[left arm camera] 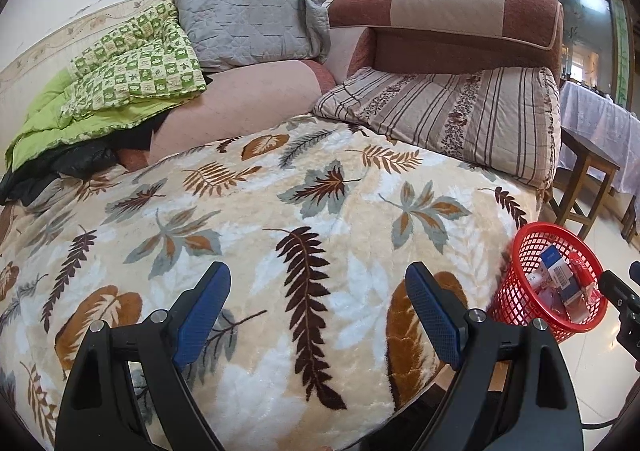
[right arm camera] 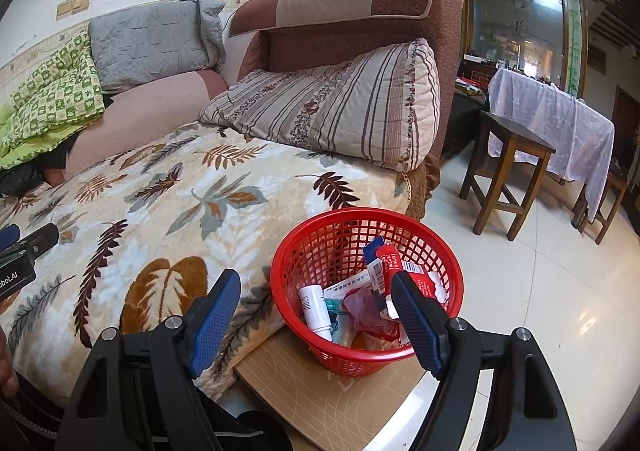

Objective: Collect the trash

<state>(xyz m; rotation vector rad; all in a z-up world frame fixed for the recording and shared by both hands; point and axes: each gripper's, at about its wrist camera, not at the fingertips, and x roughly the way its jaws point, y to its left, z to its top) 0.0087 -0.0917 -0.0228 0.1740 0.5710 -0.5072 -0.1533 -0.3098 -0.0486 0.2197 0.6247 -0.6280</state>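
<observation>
— What do the grippers hold?
— Nothing. The left gripper (left arm camera: 318,311) and the right gripper (right arm camera: 316,317) both have their fingers spread wide.
— Where is the trash?
— In the red basket (right arm camera: 320,247) on a brown mat (right arm camera: 340,407) — beside the leaf blanket (left arm camera: 280,211).

a lived-in home, a sitting room by the look of it. a brown and beige patchwork fabric sofa (right arm camera: 352,7) stands against a white wall, its seat covered by a cream plush blanket printed with brown and grey leaves (left arm camera: 256,235). a striped floral pillow (right arm camera: 332,107), a grey quilted cushion (left arm camera: 248,23) and a green checked quilt (left arm camera: 132,59) lie on it. past the sofa, on pale glossy floor tiles (right arm camera: 540,291), stand dark wooden stools (right arm camera: 504,167) and a table draped in pale lilac cloth (right arm camera: 556,119).
</observation>
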